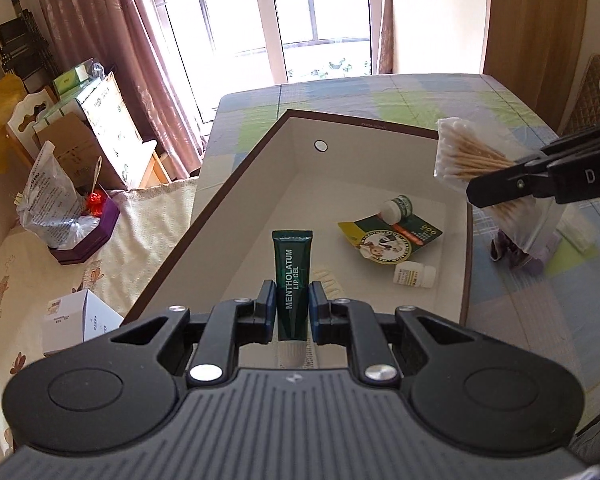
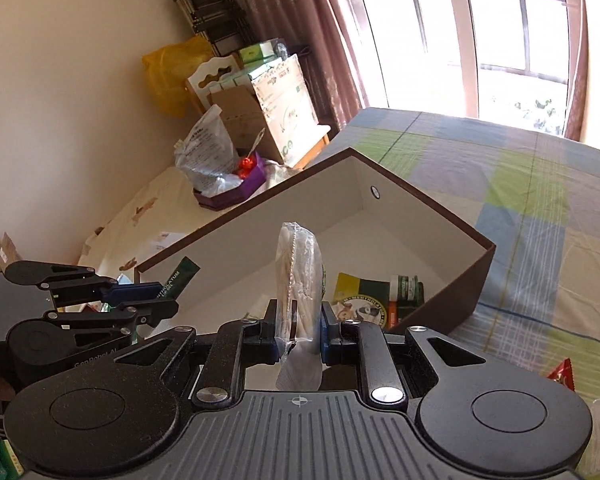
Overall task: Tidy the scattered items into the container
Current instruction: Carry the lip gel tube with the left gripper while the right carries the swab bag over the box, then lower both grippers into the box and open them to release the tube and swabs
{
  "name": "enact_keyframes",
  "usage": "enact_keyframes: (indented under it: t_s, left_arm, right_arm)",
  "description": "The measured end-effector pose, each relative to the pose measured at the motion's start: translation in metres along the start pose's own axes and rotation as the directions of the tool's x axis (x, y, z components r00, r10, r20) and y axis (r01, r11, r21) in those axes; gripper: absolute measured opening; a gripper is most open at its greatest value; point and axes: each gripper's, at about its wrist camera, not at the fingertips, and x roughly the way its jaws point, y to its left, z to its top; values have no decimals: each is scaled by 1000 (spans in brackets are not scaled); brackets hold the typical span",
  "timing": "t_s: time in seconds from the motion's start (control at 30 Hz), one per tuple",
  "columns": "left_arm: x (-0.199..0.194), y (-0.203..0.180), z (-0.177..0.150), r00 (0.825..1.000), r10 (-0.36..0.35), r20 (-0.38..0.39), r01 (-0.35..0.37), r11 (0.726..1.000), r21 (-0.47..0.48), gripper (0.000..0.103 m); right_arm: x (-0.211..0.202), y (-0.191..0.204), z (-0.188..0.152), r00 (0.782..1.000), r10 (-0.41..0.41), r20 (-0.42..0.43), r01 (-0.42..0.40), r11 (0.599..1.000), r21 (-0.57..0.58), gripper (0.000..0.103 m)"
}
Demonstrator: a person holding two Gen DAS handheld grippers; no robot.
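My left gripper [image 1: 292,308] is shut on a dark green Mentholatum lip gel tube [image 1: 292,276], held over the near end of the brown box [image 1: 236,184] with a white inside. My right gripper [image 2: 299,326] is shut on a clear bag of cotton swabs [image 2: 300,268], hovering just outside the box's right wall; from the left wrist view the bag [image 1: 472,156] hangs above that rim. Inside the box lie a green-capped jar [image 1: 398,206], a yellow-green card packet [image 1: 388,236] and a small white bottle [image 1: 414,275].
The box rests on a checked bedspread [image 2: 520,184]. A dark purple object [image 1: 516,254] lies on the bed right of the box, and a red packet [image 2: 562,374] near my right gripper. Left of the bed stand cardboard boxes [image 1: 100,120], bags and a white carton [image 1: 80,316].
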Motion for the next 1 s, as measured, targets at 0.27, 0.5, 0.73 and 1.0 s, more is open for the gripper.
enact_keyframes:
  t_s: [0.27, 0.5, 0.73, 1.0]
  left_arm:
    - [24, 13, -1, 999, 28, -29, -27, 999, 38, 13]
    - [51, 28, -9, 995, 38, -95, -35, 999, 37, 13]
    - [77, 34, -14, 986, 61, -158, -50, 996, 76, 13]
    - [105, 39, -21, 971, 69, -229, -48, 994, 94, 13]
  right_arm:
    - [35, 4, 6, 998, -27, -57, 24, 998, -54, 21]
    - [68, 4, 9, 991, -71, -109, 59, 993, -102, 21]
    - [91, 8, 11, 986, -96, -137, 75, 985, -156, 21]
    - [94, 3, 3, 982, -83, -168, 59, 988, -144, 21]
